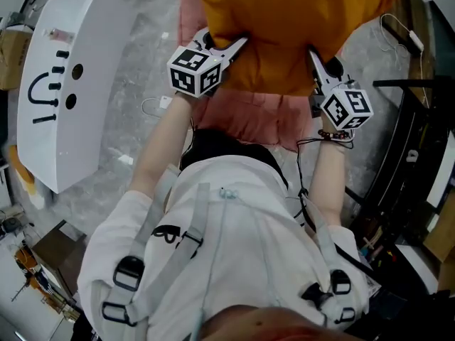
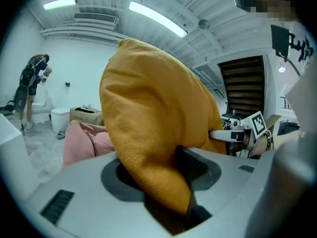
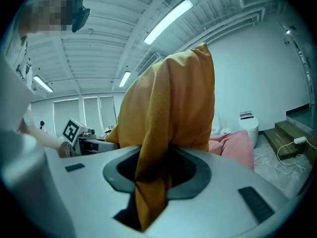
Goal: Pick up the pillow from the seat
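An orange pillow (image 1: 284, 27) hangs in the air, lifted clear of the pink seat (image 1: 249, 116) below it. My left gripper (image 1: 238, 45) is shut on the pillow's lower left corner, and my right gripper (image 1: 313, 59) is shut on its lower right corner. In the left gripper view the orange pillow (image 2: 148, 118) fills the middle, its fabric pinched between the jaws. The right gripper view shows the pillow (image 3: 173, 108) the same way, a fold of cloth hanging down between the jaws. The pink seat (image 2: 84, 140) shows low behind the pillow, and again in the right gripper view as the pink seat (image 3: 233, 143).
A white curved shell with black marks (image 1: 64, 84) stands to the left on the grey floor. Dark racks and cables (image 1: 419, 155) crowd the right side. A white cable (image 1: 153, 105) lies on the floor by the seat. A person (image 2: 32, 88) stands far off.
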`<action>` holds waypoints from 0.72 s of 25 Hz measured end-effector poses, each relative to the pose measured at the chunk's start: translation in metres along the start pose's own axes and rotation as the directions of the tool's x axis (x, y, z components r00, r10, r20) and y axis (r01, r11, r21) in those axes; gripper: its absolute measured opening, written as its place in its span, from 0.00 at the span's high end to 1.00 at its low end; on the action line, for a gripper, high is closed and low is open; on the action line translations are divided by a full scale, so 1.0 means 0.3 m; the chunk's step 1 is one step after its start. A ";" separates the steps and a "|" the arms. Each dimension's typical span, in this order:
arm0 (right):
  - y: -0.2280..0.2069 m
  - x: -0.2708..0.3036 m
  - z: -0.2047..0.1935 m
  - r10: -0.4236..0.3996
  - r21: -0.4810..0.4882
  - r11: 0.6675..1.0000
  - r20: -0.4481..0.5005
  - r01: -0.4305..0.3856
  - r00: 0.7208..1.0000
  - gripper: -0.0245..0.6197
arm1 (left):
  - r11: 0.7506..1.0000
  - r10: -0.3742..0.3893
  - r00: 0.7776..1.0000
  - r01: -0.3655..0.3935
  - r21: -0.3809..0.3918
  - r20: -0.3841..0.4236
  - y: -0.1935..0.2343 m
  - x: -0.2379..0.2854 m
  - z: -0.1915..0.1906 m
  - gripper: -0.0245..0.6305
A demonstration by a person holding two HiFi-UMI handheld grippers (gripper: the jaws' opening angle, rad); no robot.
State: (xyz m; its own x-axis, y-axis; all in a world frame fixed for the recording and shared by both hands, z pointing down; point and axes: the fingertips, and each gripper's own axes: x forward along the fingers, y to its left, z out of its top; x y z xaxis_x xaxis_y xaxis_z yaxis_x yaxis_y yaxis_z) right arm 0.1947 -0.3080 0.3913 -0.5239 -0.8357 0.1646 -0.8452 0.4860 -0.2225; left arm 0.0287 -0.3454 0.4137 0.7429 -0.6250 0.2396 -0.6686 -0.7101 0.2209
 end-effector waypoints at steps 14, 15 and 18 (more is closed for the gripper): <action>0.063 -0.115 0.235 0.001 -0.124 0.992 0.125 0.015 0.992 0.76 | 0.990 -0.030 0.988 0.008 0.138 0.155 -0.113 -0.064 0.238 0.64; 0.067 -0.119 0.260 0.005 -0.137 0.990 0.138 0.014 0.990 0.76 | 0.990 -0.030 0.985 0.005 0.144 0.170 -0.119 -0.067 0.261 0.64; 0.074 -0.139 0.332 0.019 -0.176 0.984 0.175 0.013 0.984 0.76 | 0.985 -0.033 0.976 -0.004 0.171 0.216 -0.142 -0.074 0.331 0.64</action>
State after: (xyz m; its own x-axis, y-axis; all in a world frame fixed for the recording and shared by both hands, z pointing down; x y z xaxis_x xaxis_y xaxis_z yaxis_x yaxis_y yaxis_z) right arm 0.2082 -0.2878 0.2836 -0.5129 -0.8584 -0.0103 -0.8572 0.5127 -0.0476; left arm 0.0437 -0.3334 0.3050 0.7540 -0.6564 0.0227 -0.6566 -0.7522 0.0554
